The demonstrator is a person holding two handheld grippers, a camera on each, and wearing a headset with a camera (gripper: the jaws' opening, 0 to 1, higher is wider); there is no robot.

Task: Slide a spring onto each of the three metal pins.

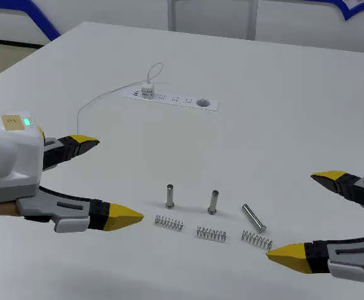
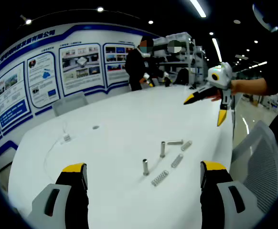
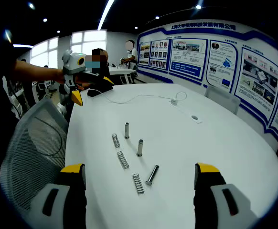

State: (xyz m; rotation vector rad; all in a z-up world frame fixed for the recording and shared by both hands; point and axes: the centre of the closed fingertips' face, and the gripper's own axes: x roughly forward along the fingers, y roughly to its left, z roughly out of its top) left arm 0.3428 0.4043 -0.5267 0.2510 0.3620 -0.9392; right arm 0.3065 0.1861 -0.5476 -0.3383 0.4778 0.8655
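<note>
Three metal pins sit on the white table: two stand upright [image 1: 169, 195] [image 1: 213, 202] and one lies flat [image 1: 253, 218]. In front of each lies a loose spring [image 1: 169, 222] [image 1: 211, 234] [image 1: 256, 240]. My left gripper [image 1: 104, 180] hovers open to the left of the row, holding nothing. On the other side my right gripper [image 1: 304, 215] is open and also holds nothing. The left gripper view has the pins [image 2: 162, 149] and springs [image 2: 177, 160] ahead between its jaws. The right gripper view has the pins [image 3: 140, 147] and springs [image 3: 123, 160] ahead too.
A white power strip [image 1: 171, 99] with a plug and thin cable [image 1: 147, 91] lies farther back on the table [image 1: 282, 112]. A grey mesh chair [image 3: 38, 143] stands at the table's near edge. People stand at another table far behind [image 2: 139, 67].
</note>
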